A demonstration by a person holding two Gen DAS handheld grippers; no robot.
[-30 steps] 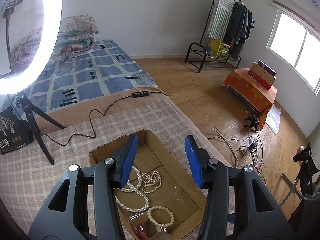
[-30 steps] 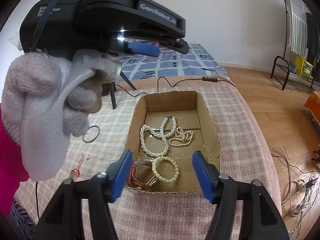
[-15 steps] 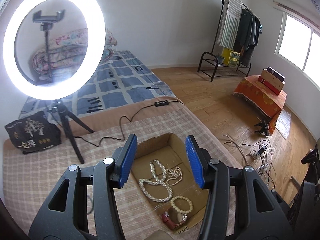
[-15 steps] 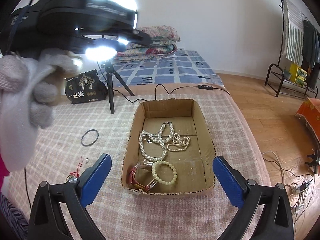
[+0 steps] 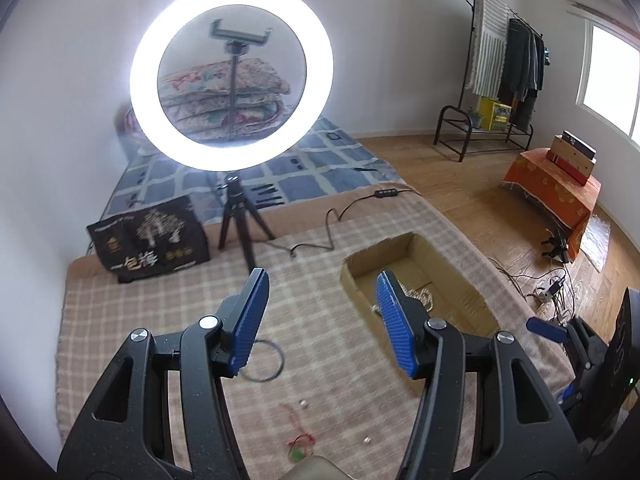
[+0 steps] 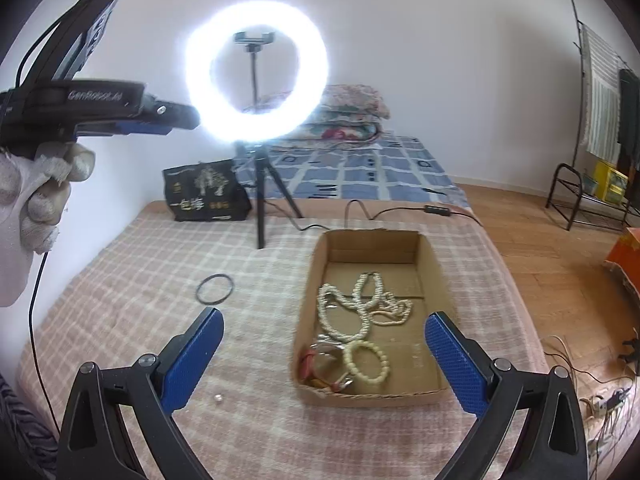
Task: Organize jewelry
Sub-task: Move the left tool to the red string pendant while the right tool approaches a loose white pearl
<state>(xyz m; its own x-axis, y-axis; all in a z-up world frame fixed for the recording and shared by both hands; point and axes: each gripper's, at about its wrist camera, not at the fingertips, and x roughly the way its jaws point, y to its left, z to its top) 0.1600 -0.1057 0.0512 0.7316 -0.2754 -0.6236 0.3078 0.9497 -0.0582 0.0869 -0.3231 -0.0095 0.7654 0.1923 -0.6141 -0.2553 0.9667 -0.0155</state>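
A cardboard box (image 6: 434,276) lies on the checked blanket and holds white pearl necklaces (image 6: 352,308), a cream bead bracelet (image 6: 366,360) and a red piece (image 6: 308,364). A thin black ring (image 6: 214,288) lies on the blanket left of the box; it also shows in the left wrist view (image 5: 264,362). Small beads (image 5: 303,403) and a red-and-green charm (image 5: 298,446) lie nearer. My left gripper (image 5: 320,316) is open and empty, above the blanket left of the box (image 5: 416,252). My right gripper (image 6: 324,356) is wide open and empty, before the box.
A lit ring light (image 6: 256,72) on a black tripod (image 6: 260,200) stands behind the box, its cable (image 6: 360,212) trailing across the blanket. A black printed bag (image 6: 206,192) sits at the back left. The bed's right edge drops to a wooden floor (image 6: 560,248).
My left gripper has swung left, from over the box to over the blanket near the black ring. My right gripper has opened wider and pulled back a little.
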